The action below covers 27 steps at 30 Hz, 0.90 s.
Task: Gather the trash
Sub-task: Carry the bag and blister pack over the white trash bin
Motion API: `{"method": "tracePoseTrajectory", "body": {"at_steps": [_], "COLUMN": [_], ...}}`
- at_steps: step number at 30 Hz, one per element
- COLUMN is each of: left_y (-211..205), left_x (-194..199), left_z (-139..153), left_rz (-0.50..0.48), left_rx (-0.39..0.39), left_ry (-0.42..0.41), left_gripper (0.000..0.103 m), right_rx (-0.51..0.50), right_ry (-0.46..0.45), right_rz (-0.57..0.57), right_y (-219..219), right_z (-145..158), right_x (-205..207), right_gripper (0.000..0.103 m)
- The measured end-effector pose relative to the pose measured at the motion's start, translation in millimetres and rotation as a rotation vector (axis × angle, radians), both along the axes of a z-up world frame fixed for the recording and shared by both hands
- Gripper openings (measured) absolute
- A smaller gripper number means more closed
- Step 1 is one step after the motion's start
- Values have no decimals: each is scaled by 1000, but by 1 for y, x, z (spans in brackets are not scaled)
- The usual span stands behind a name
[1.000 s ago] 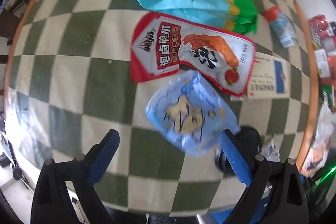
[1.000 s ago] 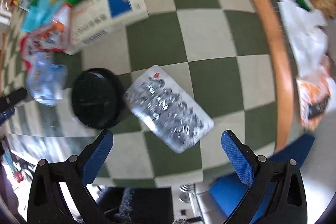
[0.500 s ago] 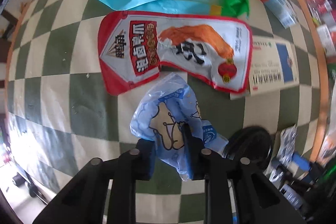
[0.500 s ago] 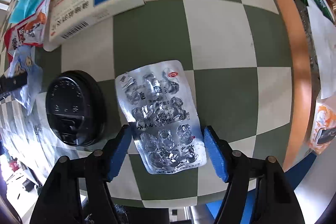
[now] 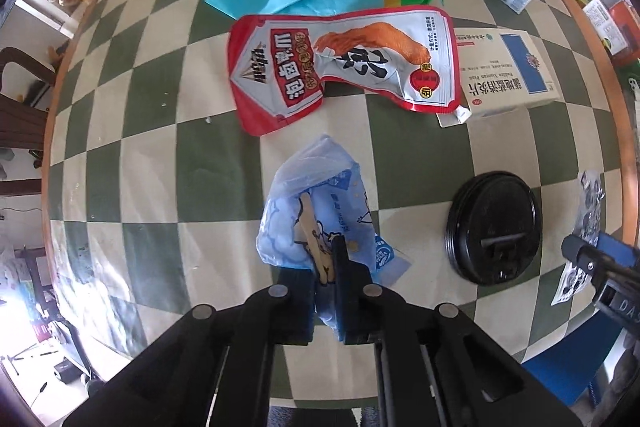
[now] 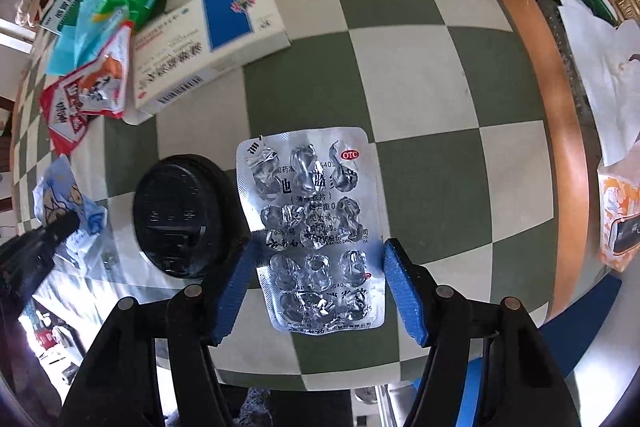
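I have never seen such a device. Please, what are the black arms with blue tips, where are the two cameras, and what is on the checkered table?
No robot here: a person holds two hand grippers, each with a camera looking along its fingers. The left gripper is shut on a blue wrapper. The right gripper straddles a pill blister, its blue pads beside the edges. On the table also lie a black lid, a red pouch and a white box.

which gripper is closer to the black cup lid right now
Right. The right gripper straddles the foil blister pack, its left finger almost touching the black cup lid. The left gripper, shut on the blue wrapper, sits farther off on the lid's other side.
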<state>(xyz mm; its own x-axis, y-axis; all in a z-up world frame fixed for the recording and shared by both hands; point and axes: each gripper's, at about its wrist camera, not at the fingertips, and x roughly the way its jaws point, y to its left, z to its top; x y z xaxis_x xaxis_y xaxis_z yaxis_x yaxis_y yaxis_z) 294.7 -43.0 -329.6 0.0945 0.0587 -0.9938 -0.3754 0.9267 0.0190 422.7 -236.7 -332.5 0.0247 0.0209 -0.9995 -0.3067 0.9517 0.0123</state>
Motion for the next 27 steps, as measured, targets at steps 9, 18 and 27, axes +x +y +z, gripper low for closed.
{"method": "tracePoseTrajectory", "body": {"at_steps": [9, 18, 27], "left_y": [-5, 22, 37], "left_x": [-47, -124, -247], "left_z": [47, 66, 25], "left_rz": [-31, -52, -28], "left_rx": [30, 24, -34], "left_ry": [-112, -199, -120], "left_gripper": [4, 4, 4], "right_rx": [81, 159, 189], "right_ry": [-77, -156, -117], "right_rz": [1, 10, -7], "right_y": [8, 24, 42], "right_z": [45, 87, 58], "right_x": [-43, -140, -275], "right_gripper": [67, 67, 67]}}
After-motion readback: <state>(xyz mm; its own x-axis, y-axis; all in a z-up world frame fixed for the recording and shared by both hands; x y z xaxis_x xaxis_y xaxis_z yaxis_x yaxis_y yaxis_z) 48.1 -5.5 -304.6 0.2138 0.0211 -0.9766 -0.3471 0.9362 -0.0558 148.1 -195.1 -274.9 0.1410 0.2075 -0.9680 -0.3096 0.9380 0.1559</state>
